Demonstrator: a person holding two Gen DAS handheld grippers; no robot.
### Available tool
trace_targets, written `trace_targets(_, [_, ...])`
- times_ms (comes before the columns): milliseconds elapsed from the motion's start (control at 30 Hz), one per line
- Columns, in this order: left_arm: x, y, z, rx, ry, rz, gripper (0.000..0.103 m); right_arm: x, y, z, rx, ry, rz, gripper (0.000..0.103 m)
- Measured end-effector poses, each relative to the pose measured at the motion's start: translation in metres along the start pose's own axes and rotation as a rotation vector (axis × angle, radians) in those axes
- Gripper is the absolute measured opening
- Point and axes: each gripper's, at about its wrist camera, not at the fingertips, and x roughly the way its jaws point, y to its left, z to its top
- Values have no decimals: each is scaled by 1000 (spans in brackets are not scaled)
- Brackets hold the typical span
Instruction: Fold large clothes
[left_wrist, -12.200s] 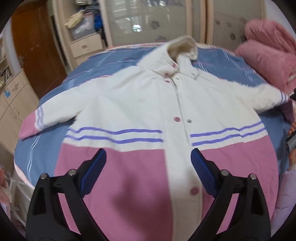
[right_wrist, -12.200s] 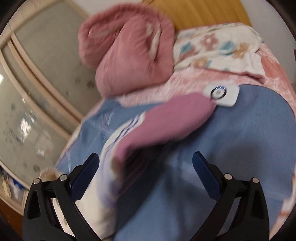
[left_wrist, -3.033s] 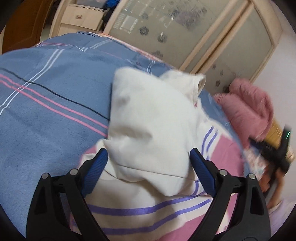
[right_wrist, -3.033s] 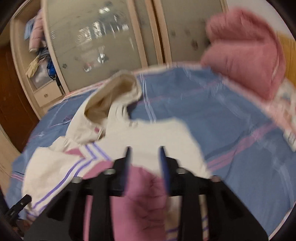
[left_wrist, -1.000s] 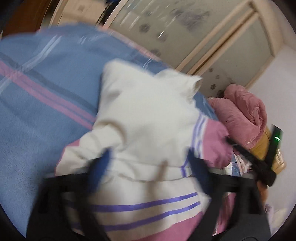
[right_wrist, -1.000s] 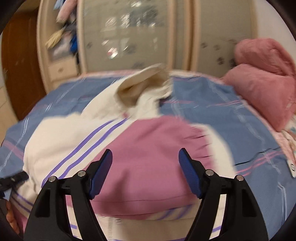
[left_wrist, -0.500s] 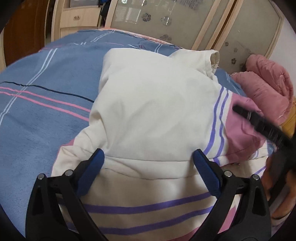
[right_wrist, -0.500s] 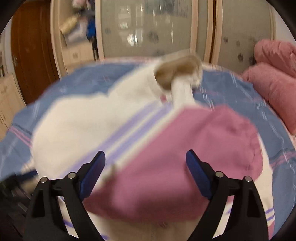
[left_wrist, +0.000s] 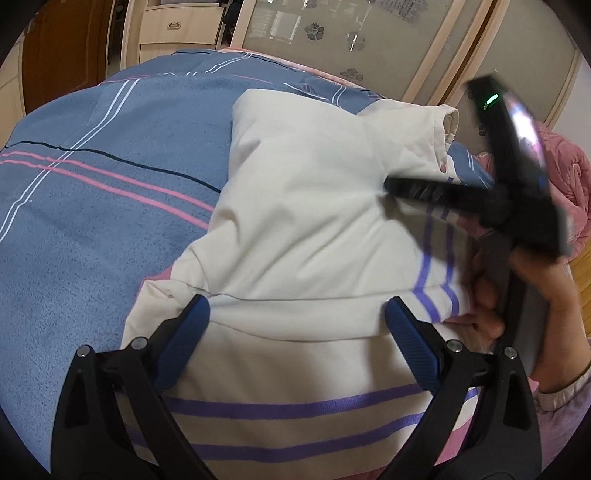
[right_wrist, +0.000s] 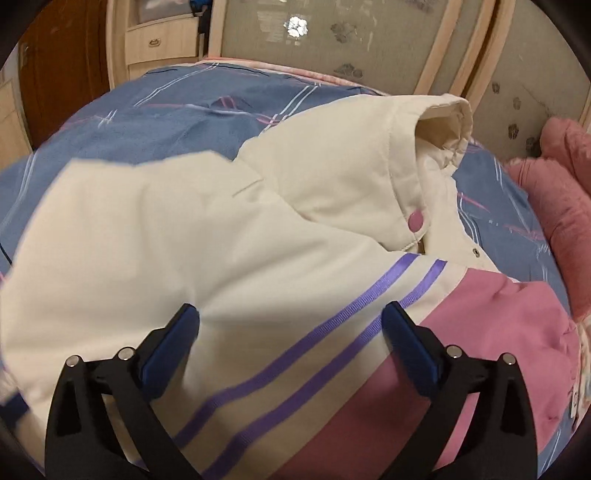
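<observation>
A cream padded jacket (left_wrist: 314, 206) with purple stripes and pink panels lies on the bed, both sleeves folded in over its front. My left gripper (left_wrist: 297, 332) hovers just above the folded left sleeve, open, its blue pads clear of the cloth. My right gripper (right_wrist: 290, 343) hangs over the striped right sleeve (right_wrist: 332, 332); its jaws are closing slightly but still stand wide, pressing nothing. In the left wrist view the right gripper (left_wrist: 480, 199) shows as a blurred black shape held by a hand (left_wrist: 535, 280). The collar (right_wrist: 443, 122) stands up at the far end.
The blue striped bed cover (left_wrist: 92, 221) stretches left of the jacket. A rolled pink quilt (right_wrist: 565, 206) lies at the right edge. Wardrobe doors (left_wrist: 369, 37) with frosted panels and a wooden drawer unit (right_wrist: 159, 40) stand behind the bed.
The right gripper has swept left across the jacket, leaving the pink-cuffed sleeve lying over the front. In the left view it and its hand have come closer. The left gripper has barely shifted.
</observation>
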Motion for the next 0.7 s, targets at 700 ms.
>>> trace_targets(700, [-7, 17, -5, -87, 6, -57, 98, 1, 51, 21, -154, -100, 168, 71])
